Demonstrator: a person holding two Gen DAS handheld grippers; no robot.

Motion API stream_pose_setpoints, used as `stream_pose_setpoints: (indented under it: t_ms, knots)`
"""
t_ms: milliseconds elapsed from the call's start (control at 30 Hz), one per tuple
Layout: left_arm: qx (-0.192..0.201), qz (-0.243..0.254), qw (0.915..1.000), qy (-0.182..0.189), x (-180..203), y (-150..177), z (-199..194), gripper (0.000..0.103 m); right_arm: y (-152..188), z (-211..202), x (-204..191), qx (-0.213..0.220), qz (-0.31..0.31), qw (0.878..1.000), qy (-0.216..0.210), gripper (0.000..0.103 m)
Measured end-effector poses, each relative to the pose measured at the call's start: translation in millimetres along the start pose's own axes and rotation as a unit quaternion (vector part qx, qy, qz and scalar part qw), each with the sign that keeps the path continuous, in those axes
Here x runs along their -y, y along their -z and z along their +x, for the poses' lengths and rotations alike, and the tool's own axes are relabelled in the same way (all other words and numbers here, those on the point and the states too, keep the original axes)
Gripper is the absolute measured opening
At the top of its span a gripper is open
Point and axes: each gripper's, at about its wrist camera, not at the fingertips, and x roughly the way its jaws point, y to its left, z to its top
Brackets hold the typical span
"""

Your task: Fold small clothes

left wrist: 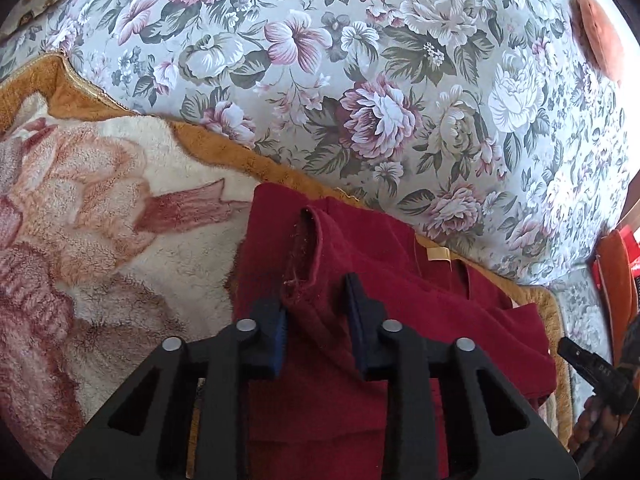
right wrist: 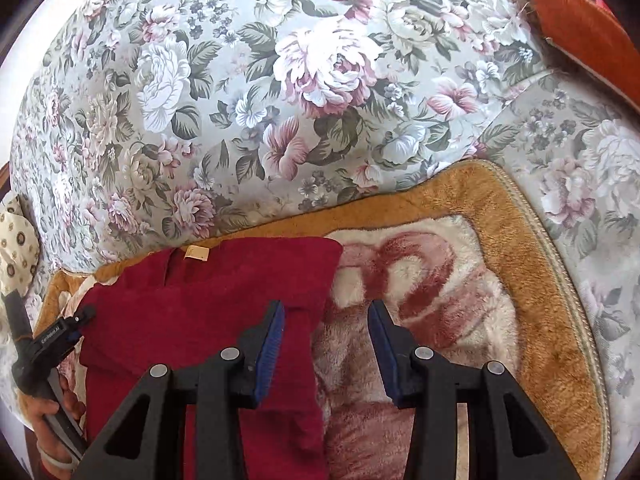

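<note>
A dark red knit garment [left wrist: 360, 320] lies on a fluffy cream-and-pink blanket [left wrist: 100, 240] with a mustard border. In the left wrist view a sleeve cuff [left wrist: 306, 248] stands up between the fingers of my left gripper [left wrist: 318, 316], whose jaws stand apart around it without pinching. In the right wrist view the garment [right wrist: 200, 292] lies at the left, with a tan neck label [right wrist: 196, 253]. My right gripper [right wrist: 326, 320] is open, its left finger over the garment's right edge, its right finger over the blanket [right wrist: 440, 280]. The left gripper [right wrist: 60, 332] shows at the far left.
The blanket lies on a floral-print sofa [left wrist: 380, 80], whose back rises behind it. An orange cushion [right wrist: 588, 28] sits at the upper right. A patterned cream cushion [right wrist: 16, 248] is at the left edge. The right gripper shows at the left wrist view's right edge [left wrist: 592, 364].
</note>
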Motion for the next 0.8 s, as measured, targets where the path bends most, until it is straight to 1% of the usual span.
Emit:
stream_pose_setpoints:
  t_ms: [33,100,133,167,200,233,300,400,433,467,500,533,567,600,633,667,733,767,800]
  knots:
    - [0.001,-0.002,1.0000,0.003,-0.9,-0.6,-4.0,0.015,-4.5,14.7,-1.0,-0.018,0.004,1.000,0.002,0.042]
    - [0.012,0.000,0.9999,0.011,-0.6,-2.0,-15.3,0.014,-10.8,37.8,-1.6,-0.039,0.017,0.999,-0.011,0.042]
    - [0.022,0.007,0.9997,0.008,0.2,-2.6,-21.2,0.014,-13.1,46.1,-3.5,-0.042,0.019,0.999,-0.018,0.042]
    - [0.031,0.014,0.9994,0.003,0.6,-3.1,-25.6,0.013,-15.5,50.6,-6.2,-0.042,0.013,0.999,-0.027,0.034]
    - [0.033,0.015,0.9993,0.004,-0.6,-3.3,-28.0,0.012,-18.6,50.6,-11.5,-0.031,0.000,0.999,-0.028,0.013]
    - [0.028,0.011,0.9995,0.012,-2.8,-3.1,-27.9,0.012,-22.1,45.8,-16.4,-0.009,-0.015,1.000,-0.016,0.006]
    - [0.010,0.008,0.9997,0.020,-5.2,-2.1,-23.0,0.012,-27.5,37.5,-22.0,0.019,-0.035,0.999,-0.011,0.004]
    - [-0.001,-0.002,0.9999,0.017,-9.5,-1.4,-19.1,0.013,-29.8,36.9,-21.1,0.023,-0.037,0.999,0.001,0.003]
    - [-0.009,-0.014,0.9996,0.022,-12.5,-2.3,-18.6,0.018,-29.5,36.8,-19.0,0.025,-0.037,0.999,0.014,0.003]
    - [-0.014,-0.023,0.9991,0.032,-14.9,-2.7,-18.7,0.022,-29.8,36.1,-17.8,0.035,-0.044,0.998,0.035,0.000]
    - [-0.013,-0.032,0.9986,0.041,-17.1,-2.5,-19.7,0.036,-29.9,36.3,-16.3,0.043,-0.052,0.996,0.064,0.000]
    - [-0.008,-0.037,0.9984,0.042,-17.8,-2.4,-21.6,0.052,-30.8,39.3,-11.9,0.038,-0.050,0.995,0.072,0.000]
    - [0.000,-0.039,0.9984,0.041,-17.6,-2.9,-24.4,0.059,-31.7,40.7,-6.2,0.028,-0.035,0.998,0.054,0.000]
    - [0.008,-0.040,0.9983,0.041,-17.2,-3.3,-26.6,0.064,-31.1,39.1,-0.2,0.021,-0.014,0.999,0.027,0.000]
    - [0.013,-0.040,0.9982,0.042,-16.7,-3.9,-28.0,0.064,-30.1,34.4,2.6,0.023,0.004,1.000,0.004,0.000]
    - [0.015,-0.039,0.9981,0.045,-16.1,-4.6,-28.2,0.064,-28.5,29.2,3.1,0.030,0.011,0.999,-0.010,0.000]
    - [0.015,-0.039,0.9982,0.043,-15.2,-4.9,-24.8,0.064,-25.2,22.4,1.0,0.037,0.009,0.999,-0.030,0.007]
    - [0.013,-0.041,0.9982,0.041,-14.7,-4.7,-21.1,0.064,-23.7,22.1,-1.2,0.035,0.007,0.999,-0.038,0.025]
    - [0.010,-0.042,0.9982,0.040,-14.0,-4.3,-16.4,0.064,-22.7,24.3,-3.1,0.028,0.005,0.999,-0.044,0.050]
